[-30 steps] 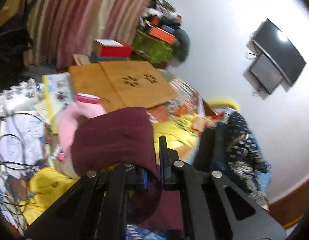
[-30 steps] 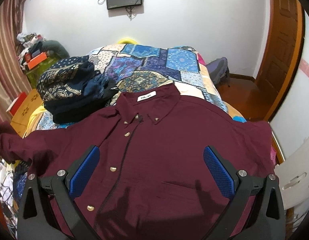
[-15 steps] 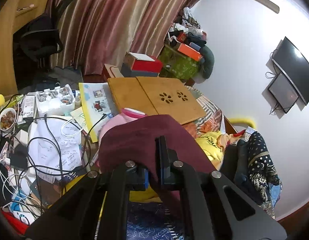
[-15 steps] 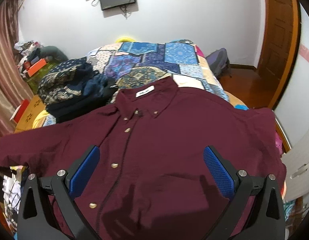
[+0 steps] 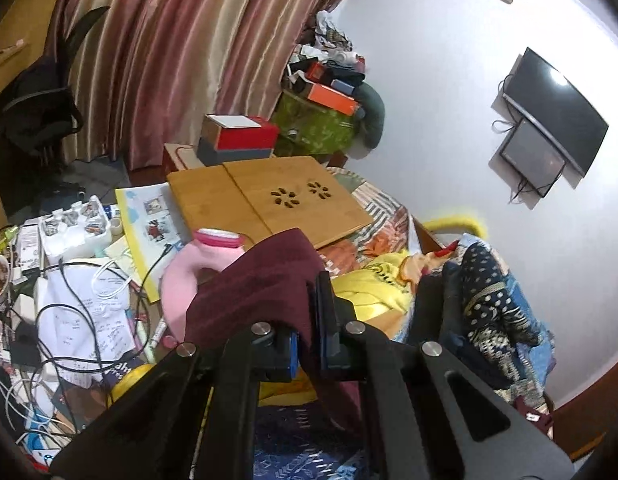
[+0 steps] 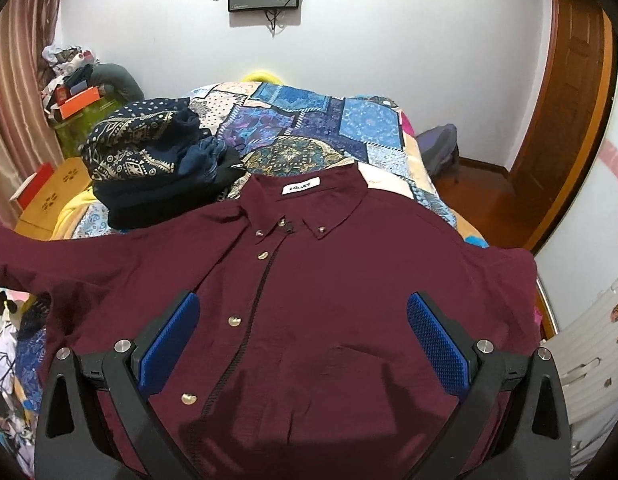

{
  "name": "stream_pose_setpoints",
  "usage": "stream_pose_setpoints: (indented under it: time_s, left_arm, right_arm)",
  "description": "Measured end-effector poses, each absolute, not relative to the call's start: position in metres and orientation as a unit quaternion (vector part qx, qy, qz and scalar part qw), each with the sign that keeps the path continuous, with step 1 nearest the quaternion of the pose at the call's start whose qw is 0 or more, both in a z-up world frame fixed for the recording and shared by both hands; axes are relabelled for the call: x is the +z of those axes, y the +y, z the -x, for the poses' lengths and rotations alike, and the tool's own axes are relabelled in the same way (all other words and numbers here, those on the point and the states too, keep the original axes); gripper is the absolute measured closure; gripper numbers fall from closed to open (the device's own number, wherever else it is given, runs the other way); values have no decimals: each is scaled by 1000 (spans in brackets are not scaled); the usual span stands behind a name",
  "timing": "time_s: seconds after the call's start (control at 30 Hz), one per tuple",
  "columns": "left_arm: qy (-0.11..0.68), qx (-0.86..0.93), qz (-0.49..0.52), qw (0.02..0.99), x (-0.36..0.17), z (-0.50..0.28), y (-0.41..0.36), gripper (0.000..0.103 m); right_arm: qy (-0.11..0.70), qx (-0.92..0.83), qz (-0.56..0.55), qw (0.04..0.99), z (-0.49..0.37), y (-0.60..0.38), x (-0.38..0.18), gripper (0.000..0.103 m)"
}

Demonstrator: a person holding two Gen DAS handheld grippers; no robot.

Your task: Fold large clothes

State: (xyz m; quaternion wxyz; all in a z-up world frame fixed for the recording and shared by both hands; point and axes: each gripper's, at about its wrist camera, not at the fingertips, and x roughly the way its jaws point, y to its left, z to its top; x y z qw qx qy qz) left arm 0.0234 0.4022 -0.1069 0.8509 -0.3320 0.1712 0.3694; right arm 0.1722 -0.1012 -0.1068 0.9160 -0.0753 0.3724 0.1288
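A maroon button-up shirt (image 6: 329, 280) lies face up on the patchwork bedspread (image 6: 309, 120), collar toward the far wall, its left sleeve (image 6: 37, 252) stretched out past the bed's left edge. My left gripper (image 5: 308, 332) is shut on that sleeve's end (image 5: 261, 284), and the cloth drapes over its fingers. My right gripper (image 6: 303, 340) hovers open and empty above the shirt's lower front, its blue pads (image 6: 169, 336) wide apart on either side of the button placket.
A pile of dark patterned clothes (image 6: 157, 160) sits on the bed left of the collar. A bamboo lap table (image 5: 269, 196), a pink bottle (image 5: 205, 256), yellow cloth (image 5: 369, 288), papers and cables (image 5: 81, 304) crowd the bed's left side. A wooden door (image 6: 565, 120) stands at right.
My left gripper has pulled the sleeve outward to the left, so the sleeve now lies stretched straight. The right gripper stays open over the shirt, slightly lower and closer.
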Motion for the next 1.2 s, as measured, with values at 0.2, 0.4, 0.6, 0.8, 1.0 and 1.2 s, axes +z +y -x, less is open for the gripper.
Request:
stream_pose_setpoints:
  time_s: [0.2,0.4,0.6,0.8,1.0,1.2]
  left_arm:
    - [161,358,291,872,-81,-34,386,98]
    - [178,369,284,867,-92,-38,390,98]
    - [223,425,297,825,-136,-23,414,98]
    - [273,455,318,786,-181,-13,435,98]
    - [272,472,298,784,-187,-14,429,98]
    - [215,471,204,831,-124,-47,403,98]
  right_arm:
    - [376,130,85,914,-171,-95,-111,0]
    - [381,135,84,911,-173,-95,-115,0]
    - [384,127,84,911,-175,-99,-118,0]
    - [393,133,78,907,-176,-96,-121,0]
    - [382,131,107,909,-171,-87,-119,0]
    - [381,140,105,908,-169,-86,-117,0]
